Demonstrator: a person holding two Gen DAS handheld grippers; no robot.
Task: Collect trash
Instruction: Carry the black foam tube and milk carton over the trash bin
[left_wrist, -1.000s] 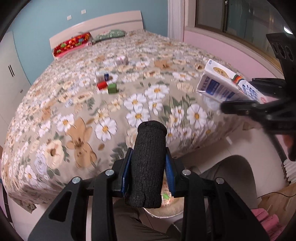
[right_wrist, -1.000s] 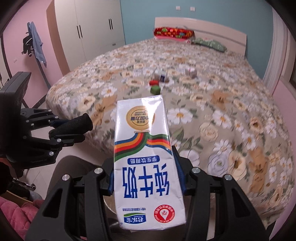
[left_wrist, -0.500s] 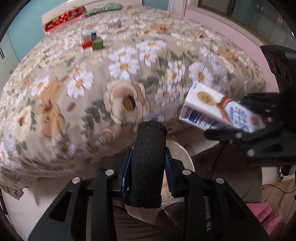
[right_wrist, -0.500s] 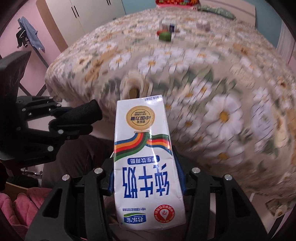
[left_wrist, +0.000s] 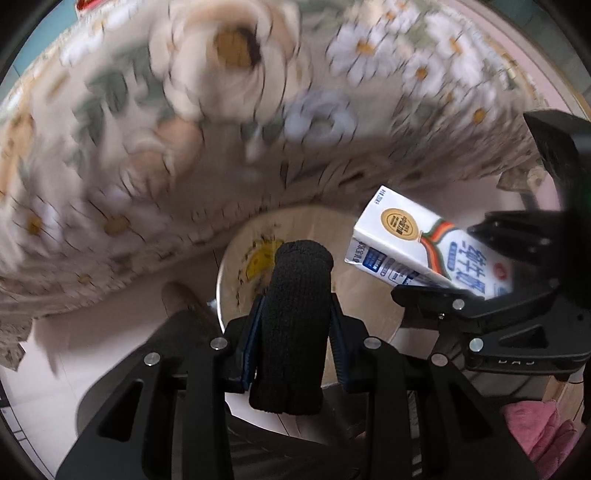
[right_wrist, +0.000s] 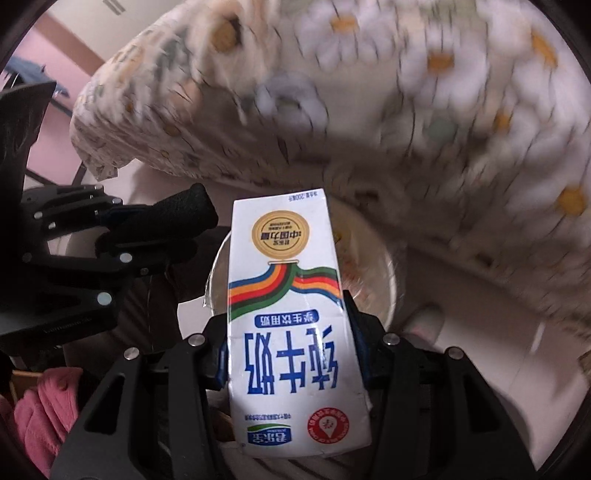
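A pale floor (left_wrist: 92, 339) carries a round bin (left_wrist: 236, 266); the bed's flowered cover (left_wrist: 129, 129) hangs just behind the bin.

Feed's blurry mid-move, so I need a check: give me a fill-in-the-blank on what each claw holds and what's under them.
1. The left claw is shut on a rolled ____ cloth.
2. The right claw grips a white milk ____.
3. Both claws hang above a round ____ on the floor beside the bed.

Missing words: black; carton; bin
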